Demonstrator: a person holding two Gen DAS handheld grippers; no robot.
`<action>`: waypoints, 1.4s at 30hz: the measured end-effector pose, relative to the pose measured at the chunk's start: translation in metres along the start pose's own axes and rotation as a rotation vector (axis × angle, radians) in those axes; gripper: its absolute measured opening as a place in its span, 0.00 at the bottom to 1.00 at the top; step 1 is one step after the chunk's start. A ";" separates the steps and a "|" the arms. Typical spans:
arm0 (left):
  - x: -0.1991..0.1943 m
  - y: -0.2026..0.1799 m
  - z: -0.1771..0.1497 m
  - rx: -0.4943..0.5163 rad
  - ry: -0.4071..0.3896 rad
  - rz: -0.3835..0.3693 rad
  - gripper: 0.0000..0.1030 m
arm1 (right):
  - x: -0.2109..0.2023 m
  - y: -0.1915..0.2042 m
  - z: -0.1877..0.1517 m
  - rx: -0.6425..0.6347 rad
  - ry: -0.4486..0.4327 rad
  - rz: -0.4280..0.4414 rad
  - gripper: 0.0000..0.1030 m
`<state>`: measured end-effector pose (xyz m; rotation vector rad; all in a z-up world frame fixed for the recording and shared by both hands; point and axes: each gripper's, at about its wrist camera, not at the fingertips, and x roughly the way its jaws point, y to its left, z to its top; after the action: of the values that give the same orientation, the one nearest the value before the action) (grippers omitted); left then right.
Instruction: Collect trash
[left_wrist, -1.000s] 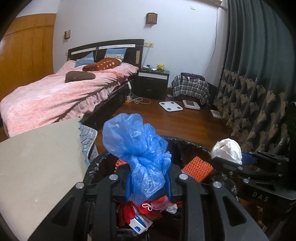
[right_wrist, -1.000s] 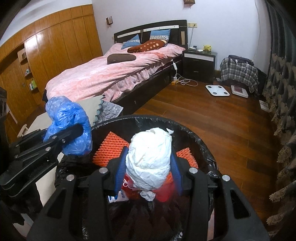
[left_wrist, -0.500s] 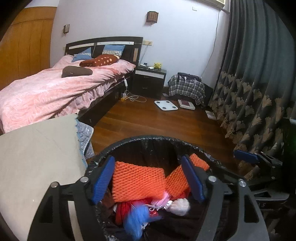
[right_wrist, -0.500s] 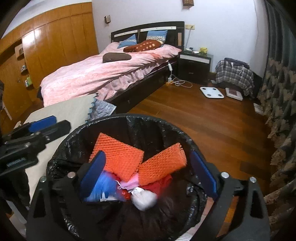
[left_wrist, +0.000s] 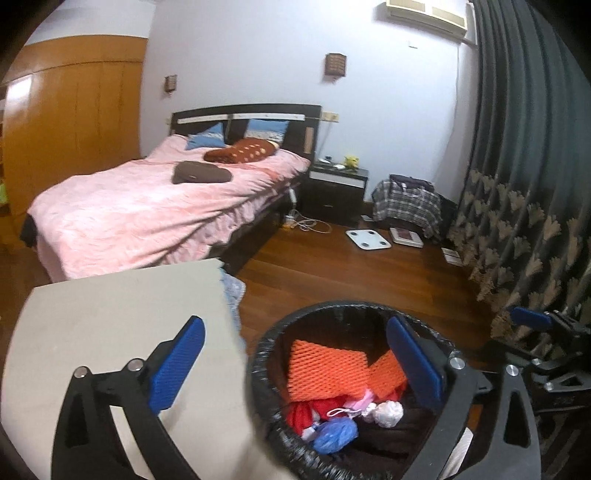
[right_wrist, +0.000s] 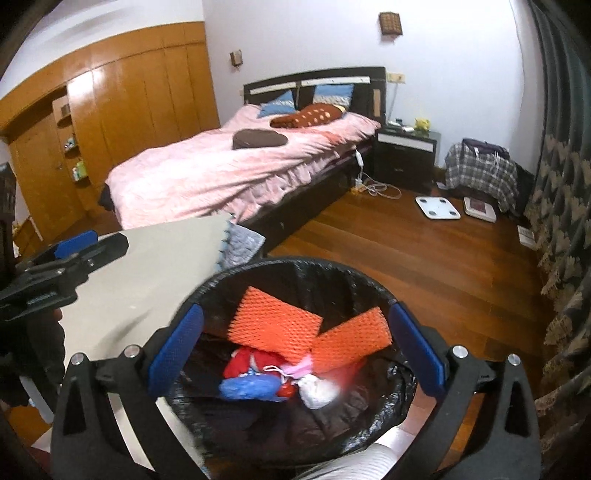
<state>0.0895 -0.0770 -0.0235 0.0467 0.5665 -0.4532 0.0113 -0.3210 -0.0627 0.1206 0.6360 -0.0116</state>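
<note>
Your left claw (left_wrist: 295, 362) is spread wide with nothing in it, blue pads (left_wrist: 177, 363) far apart. One finger sits over the desk (left_wrist: 110, 332), the other over the bin (left_wrist: 266, 369). Your right claw (right_wrist: 295, 350) is spread wide too and holds nothing; it hangs right above the bin (right_wrist: 373, 291), a pad to each side of the opening.

Trash is inside the black-lined bin, below and between the right claw's fingers: blue bag (right_wrist: 249, 387) low and left, white wad (right_wrist: 316, 393) just right of it, touching or nearly so. From the left claw, the blue bag (left_wrist: 334, 435) lies low between the fingers and the white wad (left_wrist: 388, 413) is up and right of it. Two orange mesh sleeves (right_wrist: 277, 321) lean on the far inner wall above them, with red stuff (right_wrist: 251, 363) under the sleeves.

The desk is left of the bin, touching or just beside it. The bed (right_wrist: 229, 177) is well beyond both claws.
</note>
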 end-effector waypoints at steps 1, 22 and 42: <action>-0.005 0.001 0.000 0.000 0.001 0.015 0.94 | -0.006 0.004 0.002 -0.003 -0.006 0.007 0.95; -0.098 0.001 -0.009 0.007 -0.078 0.133 0.94 | -0.068 0.057 0.020 -0.054 -0.089 0.080 0.95; -0.111 -0.004 -0.014 0.015 -0.092 0.147 0.94 | -0.066 0.071 0.020 -0.082 -0.079 0.087 0.95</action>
<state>-0.0030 -0.0339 0.0235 0.0808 0.4659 -0.3148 -0.0265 -0.2542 0.0006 0.0681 0.5510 0.0935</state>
